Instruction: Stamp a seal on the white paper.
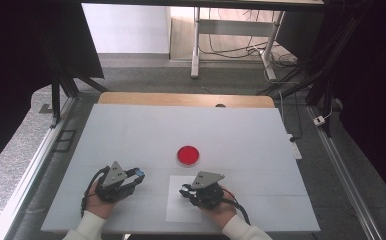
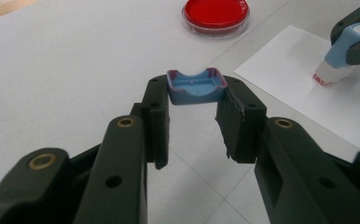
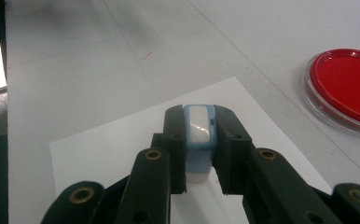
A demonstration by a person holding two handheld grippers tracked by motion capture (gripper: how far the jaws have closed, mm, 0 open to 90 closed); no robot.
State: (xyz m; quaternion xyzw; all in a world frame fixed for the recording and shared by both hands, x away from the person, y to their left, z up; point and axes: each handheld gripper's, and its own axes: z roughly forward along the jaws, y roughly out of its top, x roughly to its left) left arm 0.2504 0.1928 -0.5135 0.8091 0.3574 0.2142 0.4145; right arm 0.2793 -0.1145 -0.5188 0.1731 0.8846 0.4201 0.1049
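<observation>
One stamp (image 3: 198,140); one cap (image 2: 197,87); one red dish (image 1: 188,155); one paper sheet (image 1: 176,207)

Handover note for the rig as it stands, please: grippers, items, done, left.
Left gripper: shut on the blue cap, held above the table.
Right gripper: shut on the blue stamp, its red-edged end touching the white paper.
Red ink dish: on the table just beyond the paper, apart from both grippers.
Done: cap is off the stamp, stamp brought to the paper.
Left, probably: lift the stamp, check the print, recap. No print visible yet.
</observation>
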